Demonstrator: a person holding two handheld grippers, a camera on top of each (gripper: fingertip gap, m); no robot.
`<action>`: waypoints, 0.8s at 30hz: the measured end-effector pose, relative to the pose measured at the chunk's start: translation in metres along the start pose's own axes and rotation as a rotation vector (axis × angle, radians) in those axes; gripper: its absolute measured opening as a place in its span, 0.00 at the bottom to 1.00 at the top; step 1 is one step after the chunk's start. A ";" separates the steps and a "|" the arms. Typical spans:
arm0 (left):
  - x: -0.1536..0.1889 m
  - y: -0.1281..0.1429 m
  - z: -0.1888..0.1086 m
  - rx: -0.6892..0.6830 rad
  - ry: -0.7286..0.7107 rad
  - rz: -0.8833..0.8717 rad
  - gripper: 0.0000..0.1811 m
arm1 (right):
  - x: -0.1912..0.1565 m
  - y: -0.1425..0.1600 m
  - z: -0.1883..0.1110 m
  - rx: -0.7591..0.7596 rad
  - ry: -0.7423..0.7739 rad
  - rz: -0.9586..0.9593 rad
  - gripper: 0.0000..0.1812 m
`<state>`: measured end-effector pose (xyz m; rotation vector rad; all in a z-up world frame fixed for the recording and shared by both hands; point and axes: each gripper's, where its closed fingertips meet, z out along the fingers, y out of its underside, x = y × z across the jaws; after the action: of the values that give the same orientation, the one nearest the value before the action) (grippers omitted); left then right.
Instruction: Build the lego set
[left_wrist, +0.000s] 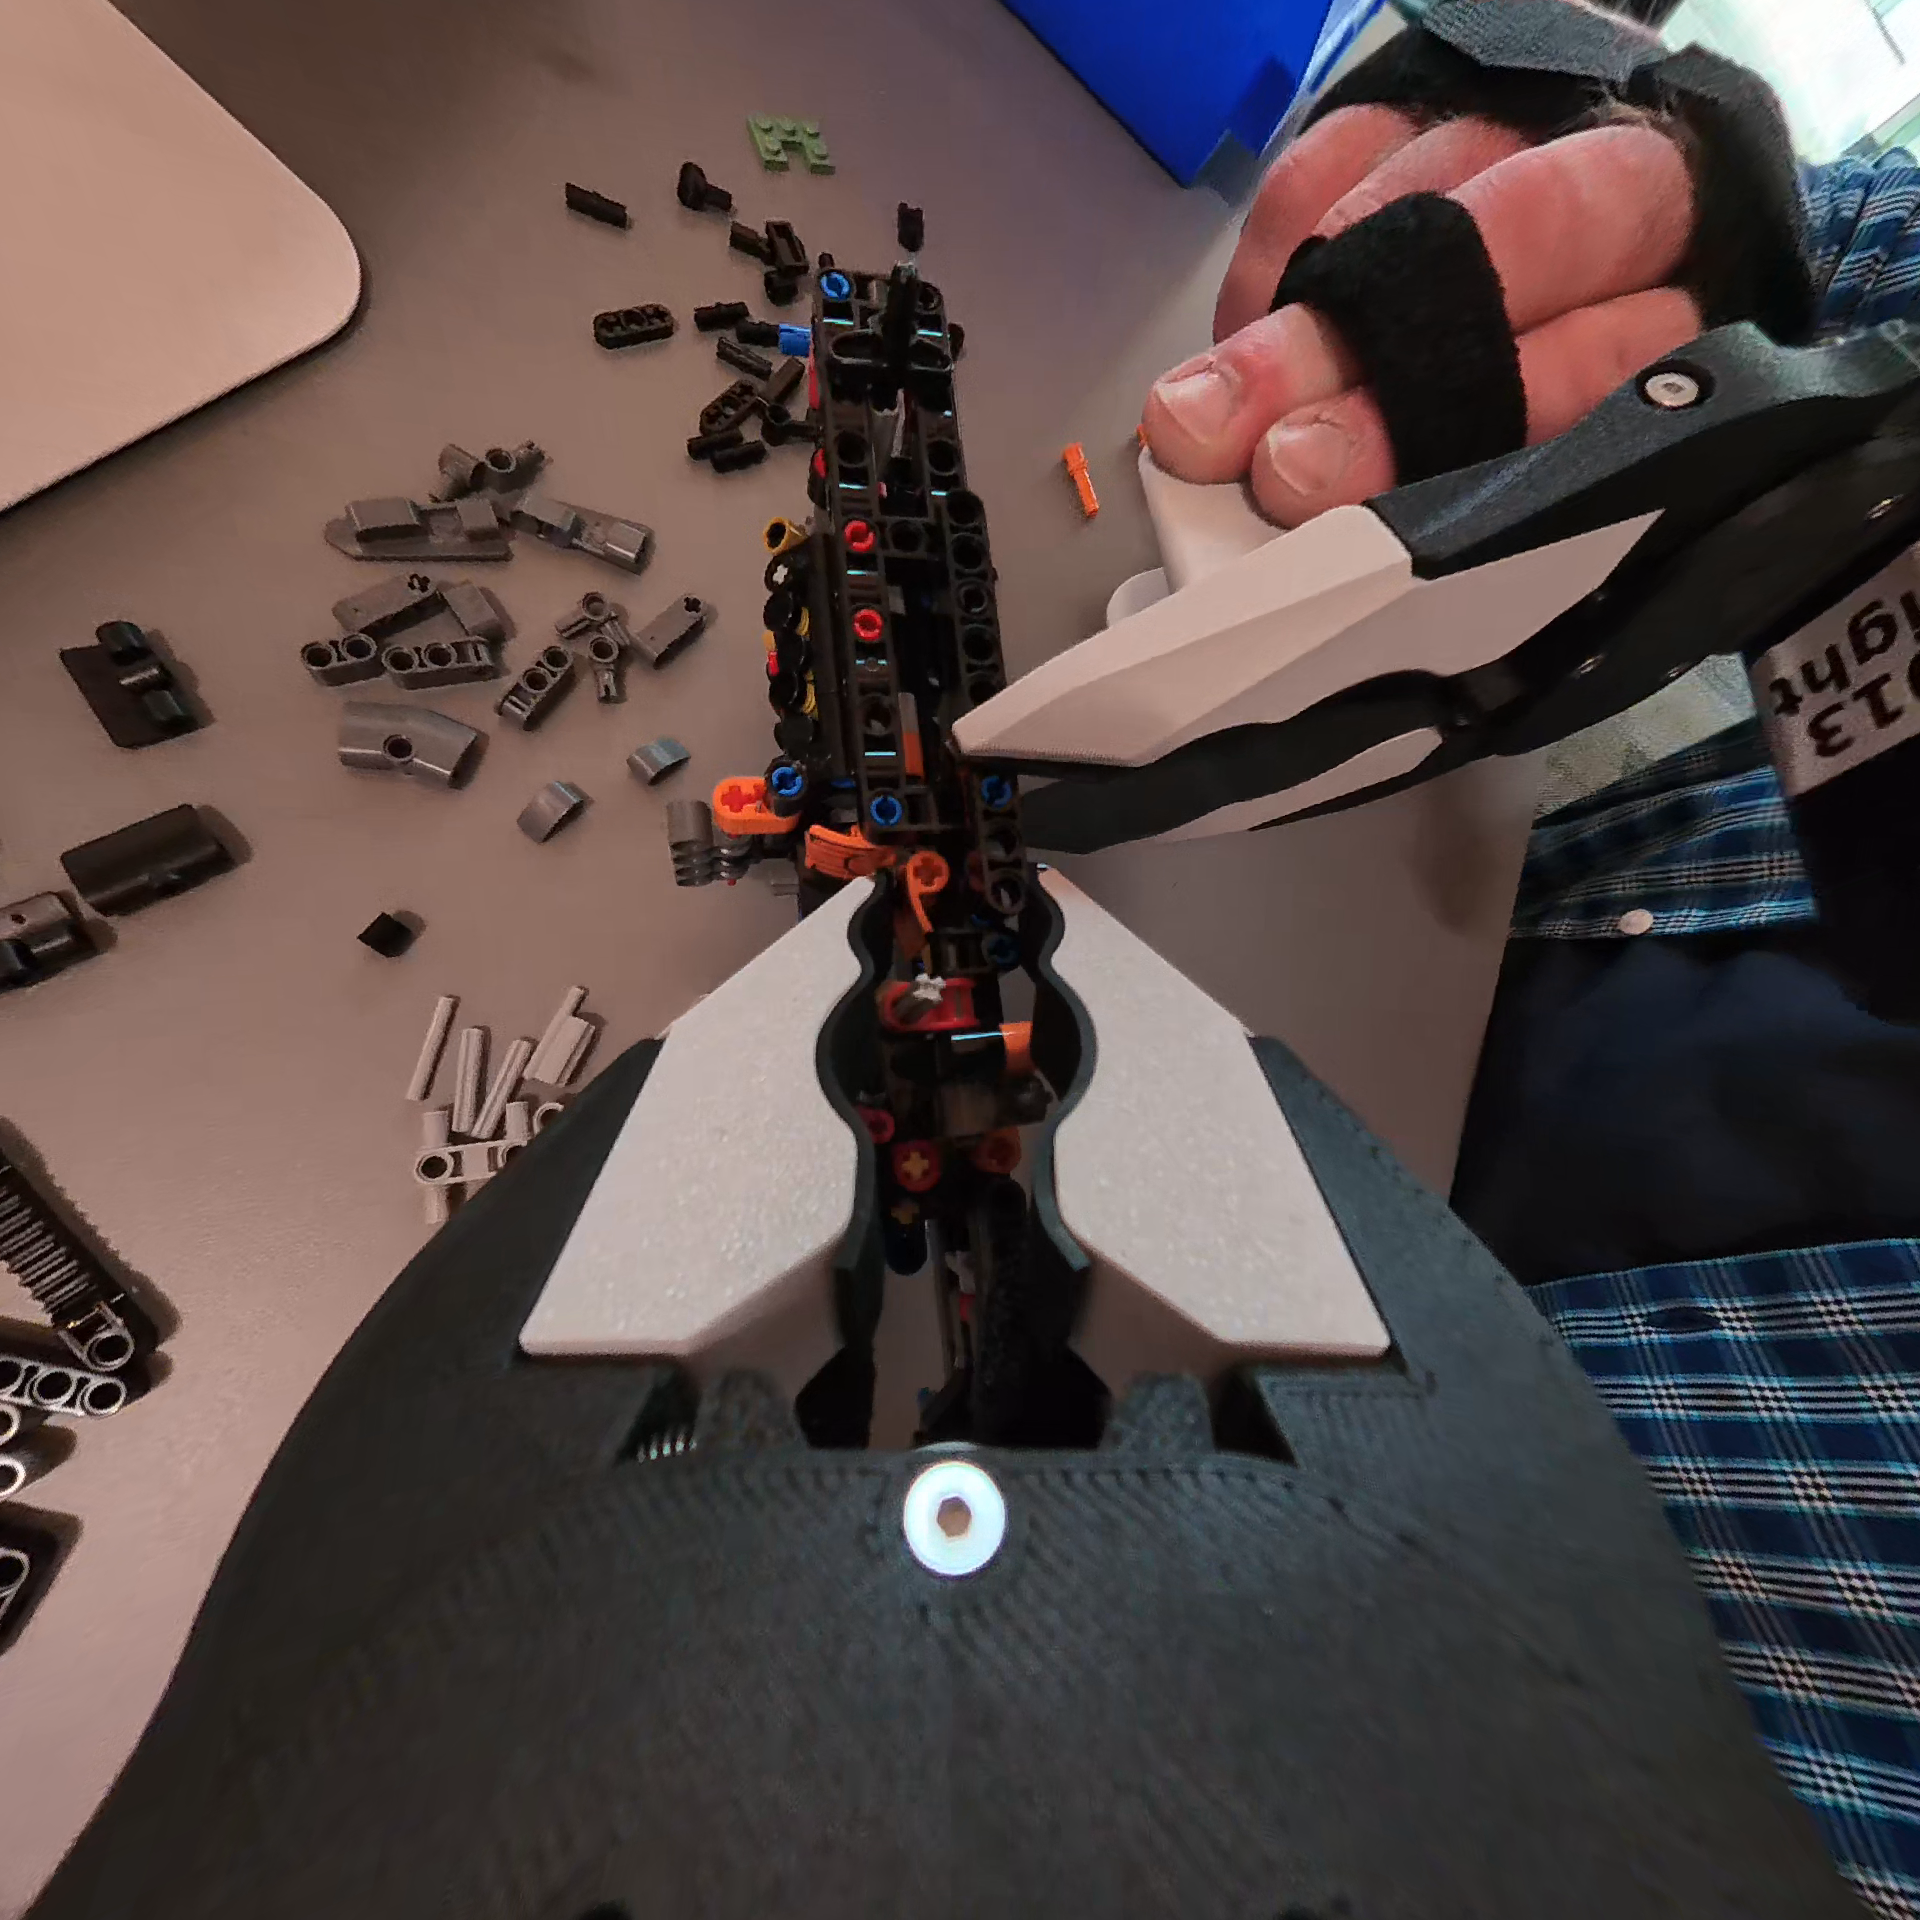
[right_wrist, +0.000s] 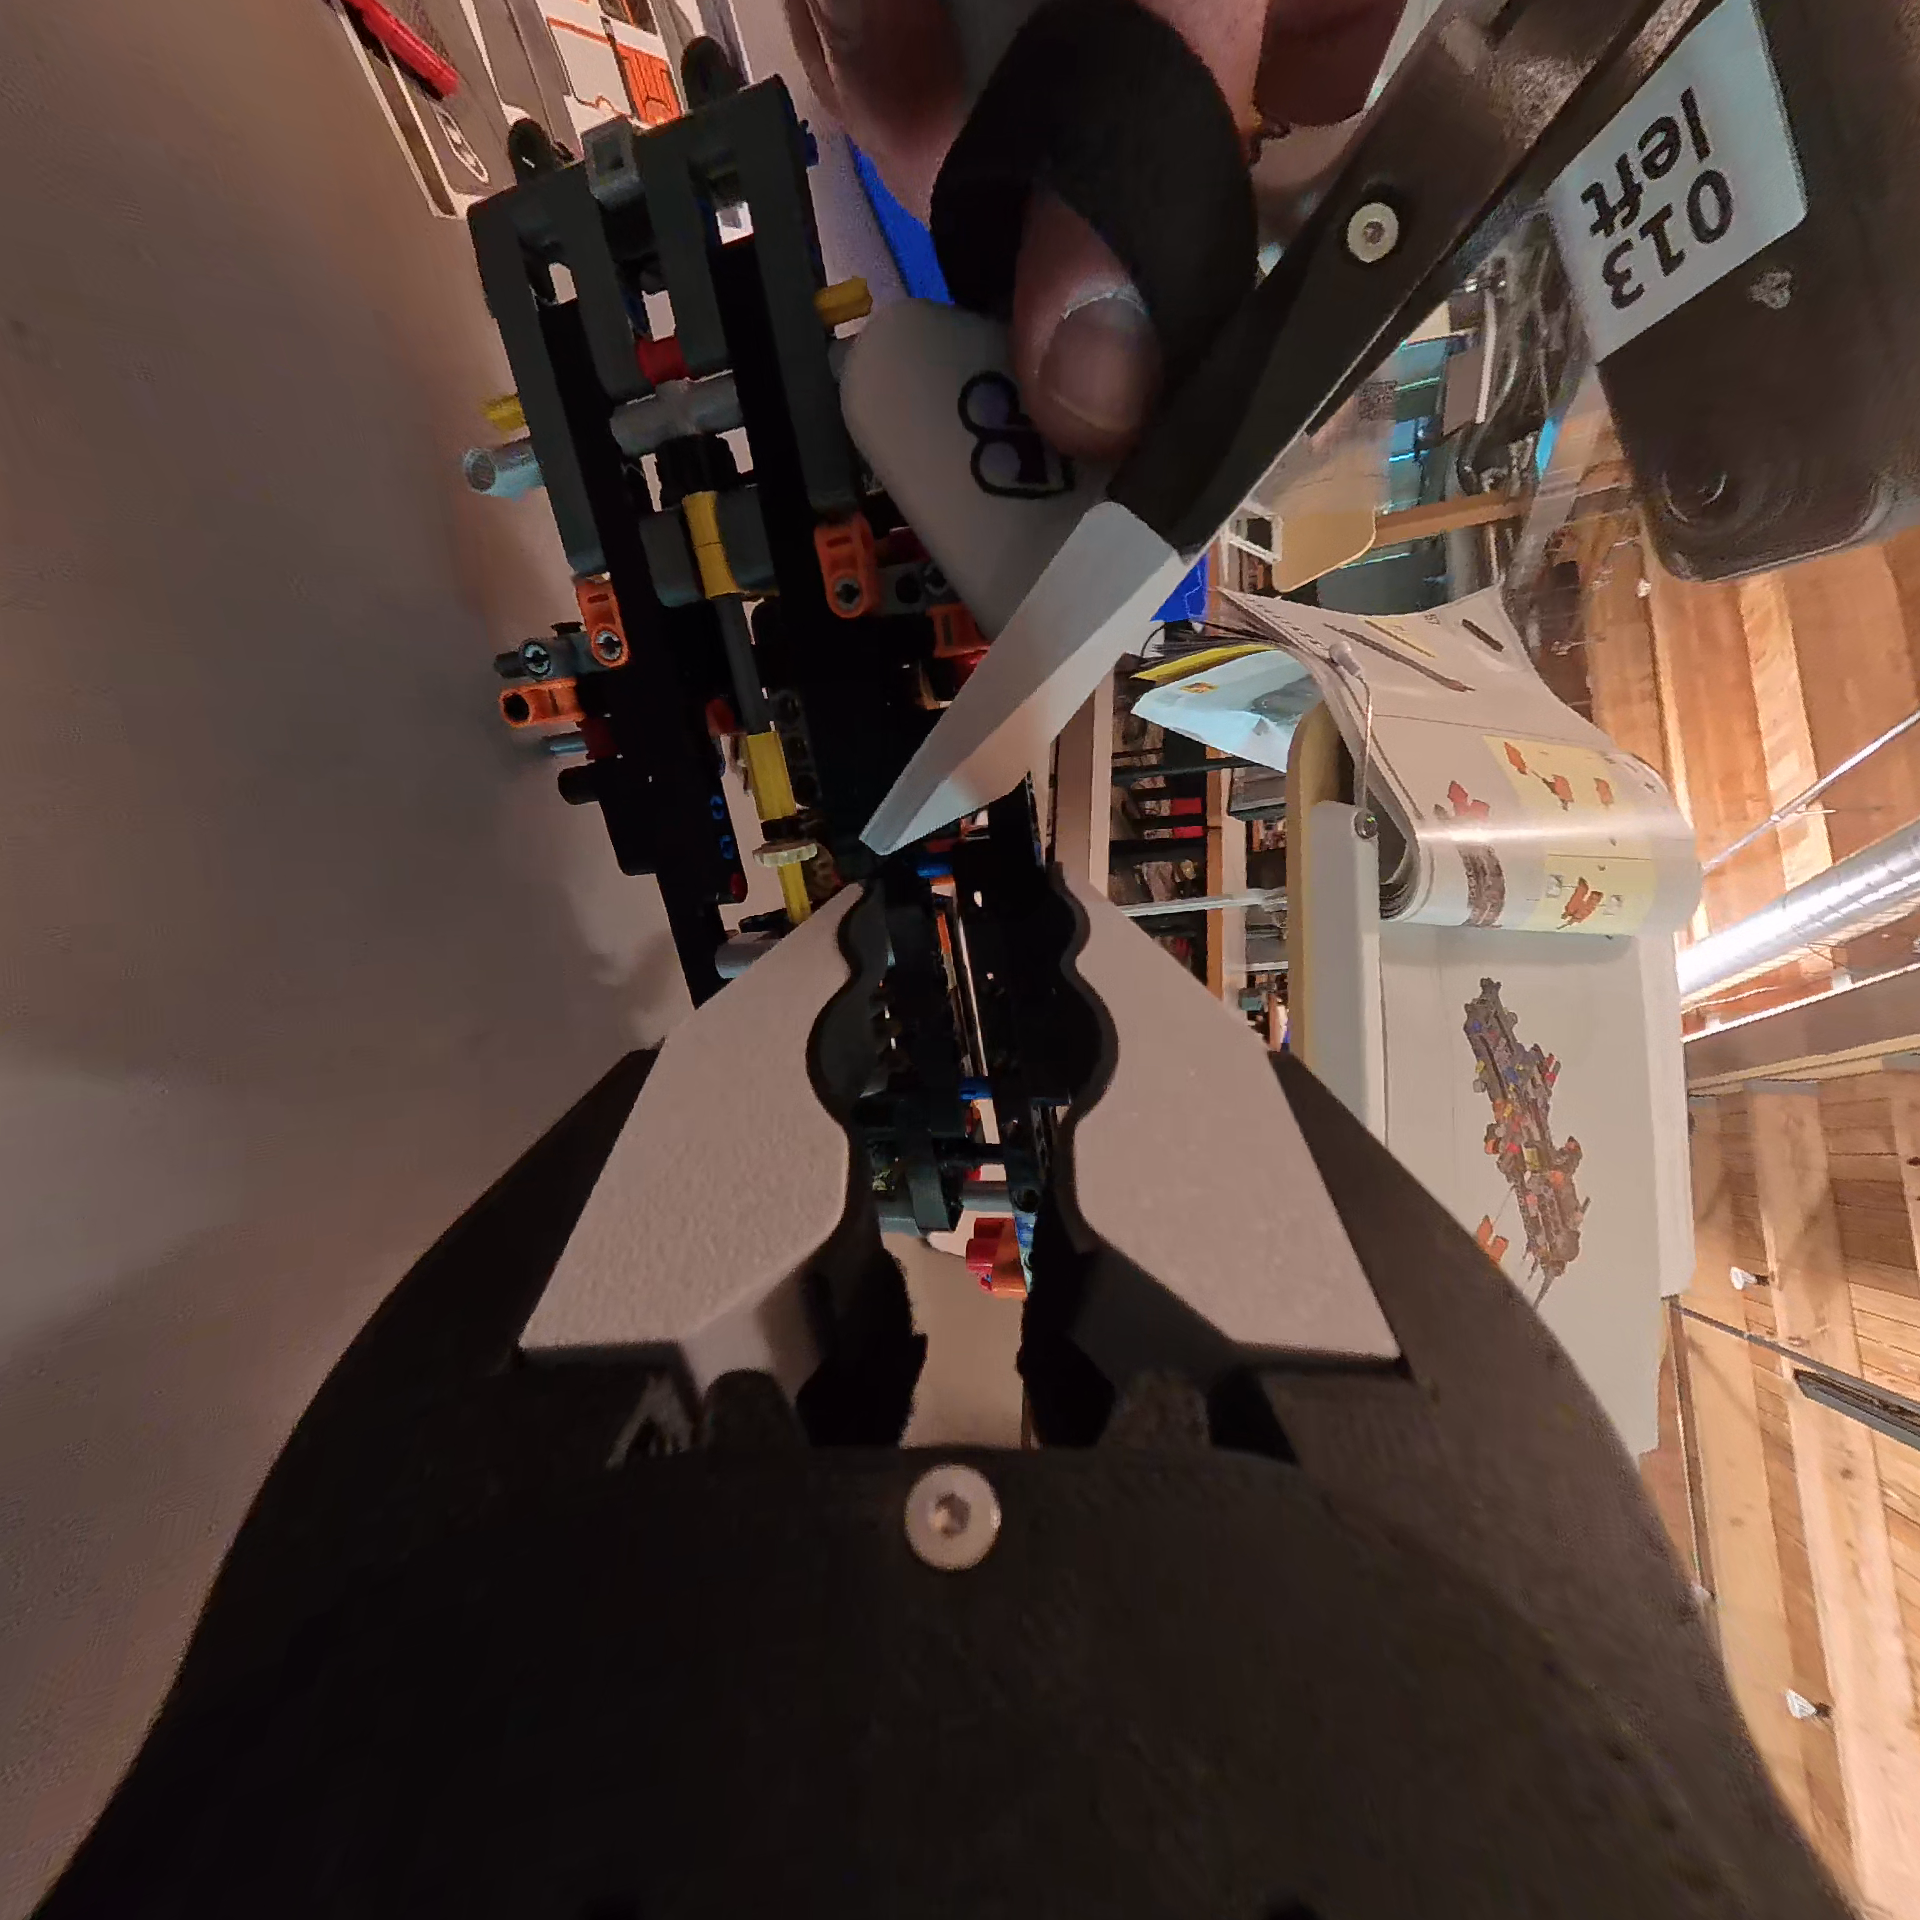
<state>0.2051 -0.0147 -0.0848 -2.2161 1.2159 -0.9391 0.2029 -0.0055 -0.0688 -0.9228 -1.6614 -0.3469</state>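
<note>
A long black Lego Technic frame with red, blue, yellow and orange pins is held over the grey table. My left gripper is shut on its near end. My right gripper comes in from the right and is shut on the frame's right edge, just beyond the left fingertips. In the right wrist view the same frame runs away from my right gripper, with grey beams and a yellow axle on it. A white finger of the left gripper touches the frame just above the right fingertips.
Loose parts lie on the table to the left: grey pieces, black pieces, light grey pins, a green plate, an orange pin. A blue bin stands at the back. An instruction booklet hangs on a stand. Only a small space, under 4 cm, lies between the two pairs of fingers. The green plate is about 30 cm from both grippers' fingertips.
</note>
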 end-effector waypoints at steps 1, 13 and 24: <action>0.000 0.000 0.000 -0.001 -0.003 0.002 0.13 | 0.000 0.000 0.000 0.001 0.007 0.002 0.15; -0.001 0.002 -0.001 -0.026 -0.024 0.021 0.13 | 0.000 -0.001 0.001 -0.006 0.051 0.030 0.15; 0.000 0.001 0.000 -0.036 -0.020 0.034 0.13 | 0.003 -0.003 -0.004 0.049 -0.258 0.209 0.11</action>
<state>0.2048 -0.0155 -0.0855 -2.2205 1.2664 -0.8867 0.2033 -0.0088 -0.0646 -1.1302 -1.7774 -0.0456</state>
